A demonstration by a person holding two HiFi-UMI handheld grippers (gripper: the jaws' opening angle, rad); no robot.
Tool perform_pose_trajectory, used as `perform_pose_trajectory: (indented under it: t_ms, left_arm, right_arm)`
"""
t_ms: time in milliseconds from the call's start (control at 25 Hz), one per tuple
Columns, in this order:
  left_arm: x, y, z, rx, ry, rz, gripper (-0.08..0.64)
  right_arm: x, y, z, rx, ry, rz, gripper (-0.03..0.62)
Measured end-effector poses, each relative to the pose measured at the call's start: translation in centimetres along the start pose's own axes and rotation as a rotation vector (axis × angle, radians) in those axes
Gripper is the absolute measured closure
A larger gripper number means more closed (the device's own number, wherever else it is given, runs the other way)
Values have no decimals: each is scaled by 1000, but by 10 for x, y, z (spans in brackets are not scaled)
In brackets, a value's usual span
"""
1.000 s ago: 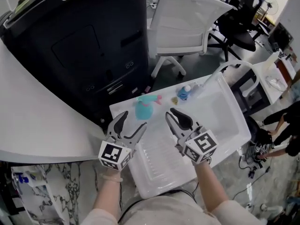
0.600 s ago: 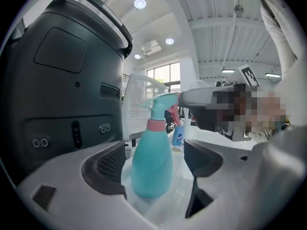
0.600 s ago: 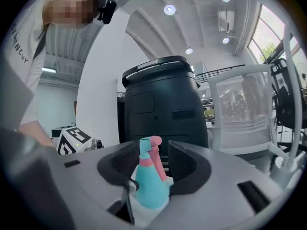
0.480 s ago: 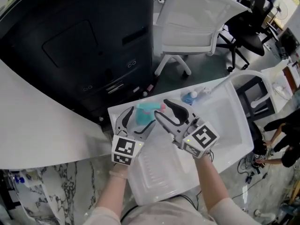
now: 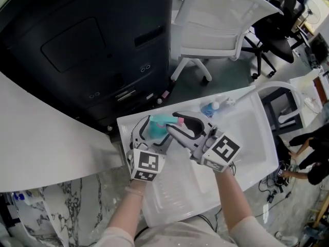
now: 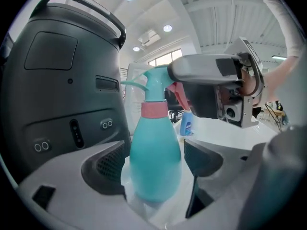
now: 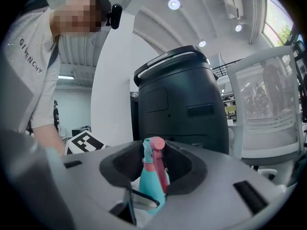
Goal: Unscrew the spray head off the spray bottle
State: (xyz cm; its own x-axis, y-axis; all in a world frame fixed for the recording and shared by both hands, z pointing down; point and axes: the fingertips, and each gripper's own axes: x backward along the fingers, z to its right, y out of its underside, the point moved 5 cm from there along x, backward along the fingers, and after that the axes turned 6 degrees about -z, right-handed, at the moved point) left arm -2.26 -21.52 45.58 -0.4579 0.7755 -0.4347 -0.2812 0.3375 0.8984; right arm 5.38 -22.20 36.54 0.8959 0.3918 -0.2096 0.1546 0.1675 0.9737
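Left gripper (image 5: 152, 134): jaws at full width, having just been opening. The teal spray bottle (image 6: 156, 162) stands upright between the pads. They flank it closely but, as far as shows, do not squeeze it. Close on the fat lower body first; you likely need it locked before any twist.

Right gripper (image 5: 172, 123): about half-wide, jaws having just been closing. The spray head (image 7: 152, 150) sits between them, not yet pinched. A lower bite on the pink collar (image 6: 154, 110) looks better, since the trigger would probably flex and slip. Turn about the bottle's own axis and keep it vertical.

Surroundings:
- big black machine (image 5: 87, 50) behind
- curved white counter (image 5: 41, 138) at your left
- white chair (image 5: 221, 24) beyond
- white ribbed tabletop (image 5: 247, 138) under the bottle, which stands near its far left corner
- small blue bottle (image 5: 207, 108) farther along that far edge
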Motion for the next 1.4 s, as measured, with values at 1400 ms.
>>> perform_pose_trajectory:
  t_ms: [1400]
  left_arm:
    - [2, 4, -1, -159, 194, 9, 204]
  right_arm:
    - [30, 2, -24, -44, -6, 80, 408]
